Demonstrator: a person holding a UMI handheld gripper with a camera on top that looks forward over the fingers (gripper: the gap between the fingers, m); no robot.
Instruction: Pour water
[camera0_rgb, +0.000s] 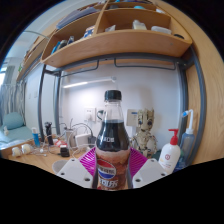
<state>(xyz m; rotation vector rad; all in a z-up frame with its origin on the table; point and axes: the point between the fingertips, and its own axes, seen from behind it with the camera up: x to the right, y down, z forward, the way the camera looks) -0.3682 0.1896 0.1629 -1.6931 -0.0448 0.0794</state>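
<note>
A Pepsi bottle (112, 140) with a black cap and a red-white-blue label stands upright between my fingers. It holds dark liquid in its upper part and a lighter brownish tone lower down. My gripper (112, 166) is shut on the bottle, with both magenta pads (88, 160) pressed against its sides. The bottle's base is hidden below the fingers, so I cannot tell whether it rests on the desk.
Beyond the bottle is a cluttered desk (40, 158) with small jars and bottles at the left. A Groot figurine (146, 128) and a white pump bottle with a red label (171, 152) stand at the right. A wooden shelf (110, 45) hangs overhead.
</note>
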